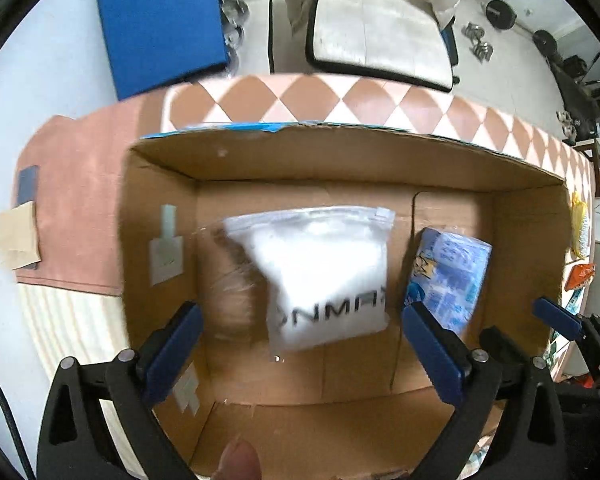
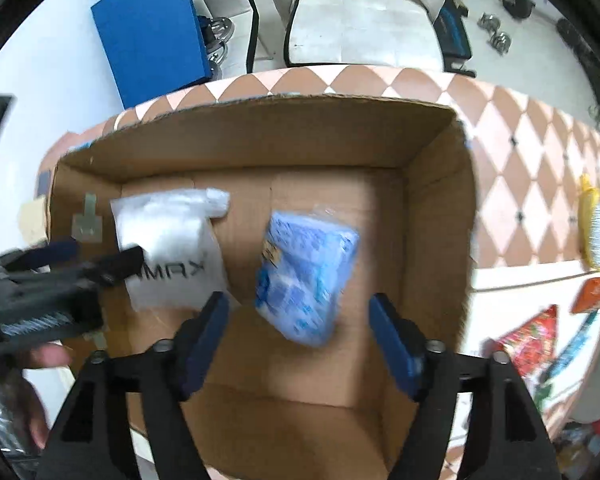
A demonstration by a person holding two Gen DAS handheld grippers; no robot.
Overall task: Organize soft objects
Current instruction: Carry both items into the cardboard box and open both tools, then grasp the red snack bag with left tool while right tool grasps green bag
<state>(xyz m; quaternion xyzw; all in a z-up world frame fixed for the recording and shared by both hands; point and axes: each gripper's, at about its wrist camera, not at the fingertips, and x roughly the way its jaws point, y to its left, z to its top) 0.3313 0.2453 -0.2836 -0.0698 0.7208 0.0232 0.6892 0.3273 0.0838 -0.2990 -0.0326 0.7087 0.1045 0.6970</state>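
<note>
two packs, a white bag (image 1: 324, 276) and a blue pack (image 2: 306, 276), lie in the box (image 2: 436, 208); both grippers, left (image 1: 300, 344) and right (image 2: 300, 340), hover spread and empty, so next likely fetches another soft item.

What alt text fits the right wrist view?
The open right gripper hangs over a cardboard box holding a blue packet and a white zip bag. The left gripper reaches in from the left.

white pouch (image 1: 324, 276), blue packet (image 2: 306, 276), brown box (image 1: 360, 156)
</note>
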